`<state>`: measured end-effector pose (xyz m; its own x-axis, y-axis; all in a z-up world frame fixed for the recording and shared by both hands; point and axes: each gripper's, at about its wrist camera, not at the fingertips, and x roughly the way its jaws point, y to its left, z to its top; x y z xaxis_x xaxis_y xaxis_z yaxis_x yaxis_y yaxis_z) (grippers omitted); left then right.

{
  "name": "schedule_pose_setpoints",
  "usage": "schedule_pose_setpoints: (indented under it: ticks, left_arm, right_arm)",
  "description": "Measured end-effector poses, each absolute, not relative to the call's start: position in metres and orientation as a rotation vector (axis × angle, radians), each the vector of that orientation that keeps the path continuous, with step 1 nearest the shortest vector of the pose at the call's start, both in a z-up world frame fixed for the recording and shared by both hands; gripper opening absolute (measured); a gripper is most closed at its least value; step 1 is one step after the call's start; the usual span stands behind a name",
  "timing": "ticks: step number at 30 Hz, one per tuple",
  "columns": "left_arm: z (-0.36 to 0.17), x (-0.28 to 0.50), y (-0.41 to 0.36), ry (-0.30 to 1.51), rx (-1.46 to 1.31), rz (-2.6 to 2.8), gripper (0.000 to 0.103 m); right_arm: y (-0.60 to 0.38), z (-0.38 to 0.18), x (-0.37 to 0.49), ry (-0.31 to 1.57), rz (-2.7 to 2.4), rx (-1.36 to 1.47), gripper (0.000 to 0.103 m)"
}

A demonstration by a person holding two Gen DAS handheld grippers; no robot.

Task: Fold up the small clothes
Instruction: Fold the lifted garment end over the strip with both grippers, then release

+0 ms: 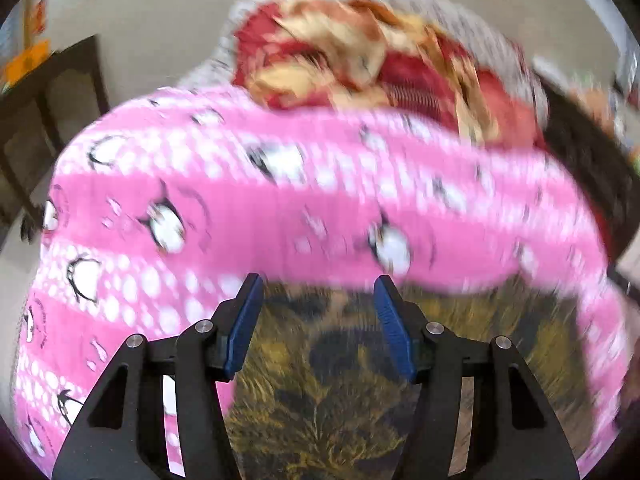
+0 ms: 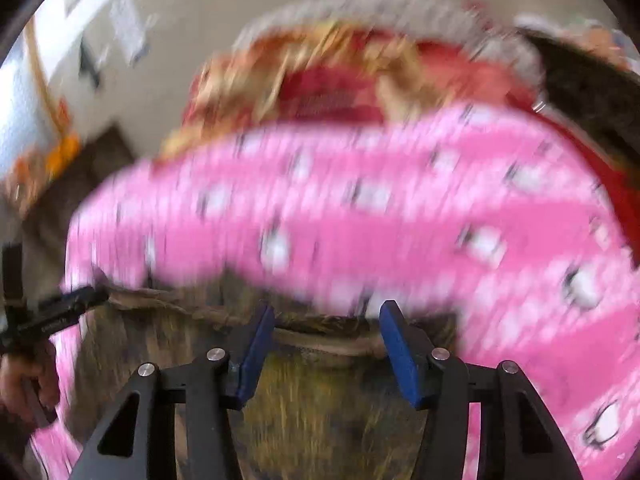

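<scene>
A pink fleece-like garment with white dots, plain pink bands and small black-and-white penguin figures fills most of both views, spread wide and heavily blurred; it lies across the middle of the left wrist picture and sweeps down the left edge, and in the right wrist view the same pink cloth spans the frame and drops down the right side. Under and in front of it lies a dark olive and yellow patterned cloth with leafy shapes, on which the pink piece seems to rest; in the right wrist view this patterned cloth shows a rolled, rope-like pale edge just beyond the fingertips. Behind the pink garment sits a heap of red and tan patterned fabric, backed by a grey knitted-looking cloth, both too smeared to tell apart further. The left gripper has its blue-padded fingers set well apart with nothing between them, the tips just at the near hem of the pink cloth. The right gripper likewise stands spread wide and empty, its tips near the pink hem. At the left edge of the right wrist view the other black gripper pokes in beside the pink cloth.
</scene>
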<state>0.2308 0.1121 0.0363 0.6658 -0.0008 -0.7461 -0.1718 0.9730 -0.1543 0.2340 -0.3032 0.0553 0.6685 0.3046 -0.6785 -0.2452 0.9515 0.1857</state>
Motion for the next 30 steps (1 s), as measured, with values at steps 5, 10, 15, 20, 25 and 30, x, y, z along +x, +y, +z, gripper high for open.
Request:
schedule_pose_setpoints:
  ticks: [5, 10, 15, 20, 25, 30]
  left_arm:
    - [0.029, 0.217, 0.096, 0.744, -0.234, 0.064, 0.058]
    - [-0.043, 0.213, 0.077, 0.834, -0.113, 0.108, 0.058]
    - [-0.064, 0.206, 0.090, 0.854, -0.200, 0.091, 0.060]
    - [-0.068, 0.209, 0.082, 0.870, -0.159, 0.092, 0.067]
    - [-0.045, 0.206, 0.068, 0.884, -0.096, 0.142, 0.070]
    - [-0.014, 0.171, 0.050, 0.779, -0.203, 0.089, 0.084]
  right_arm:
    - [-0.285, 0.062, 0.212, 0.699, 0.279, 0.067, 0.056]
    - [-0.249, 0.002, 0.217, 0.811, 0.197, -0.006, 0.056]
    - [-0.257, -0.054, 0.234, 0.896, 0.160, -0.044, 0.070]
    - [-0.261, -0.057, 0.235, 0.920, 0.168, -0.027, 0.079]
    - [-0.259, -0.058, 0.236, 0.919, 0.167, -0.027, 0.080]
    - [-0.253, -0.044, 0.237, 0.933, 0.103, -0.052, 0.076]
